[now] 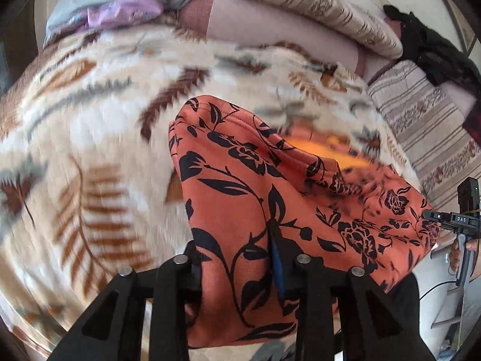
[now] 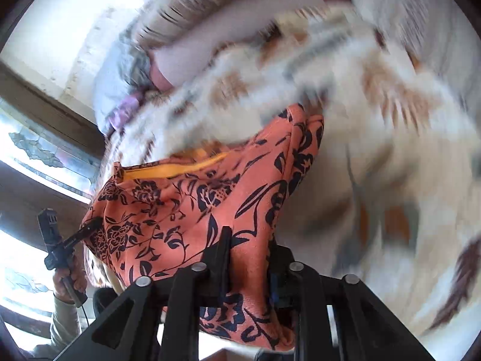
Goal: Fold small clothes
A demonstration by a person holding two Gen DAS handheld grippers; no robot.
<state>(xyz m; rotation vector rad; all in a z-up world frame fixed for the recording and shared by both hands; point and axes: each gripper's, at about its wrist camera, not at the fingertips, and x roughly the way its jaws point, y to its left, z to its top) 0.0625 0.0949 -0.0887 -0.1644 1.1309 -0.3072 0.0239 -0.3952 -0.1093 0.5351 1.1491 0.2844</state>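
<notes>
An orange garment with a black flower print hangs stretched between my two grippers above the bed. My left gripper is shut on one edge of the garment. My right gripper is shut on another edge of the same garment. The right gripper also shows at the right edge of the left wrist view, pinching the far corner. The left gripper shows at the left of the right wrist view. A yellow inner lining shows at the garment's opening.
A fluffy cream blanket with brown leaf print covers the bed under the garment. Folded striped bedding, a grey and purple bundle and a black cloth lie at the back. A window is at the left.
</notes>
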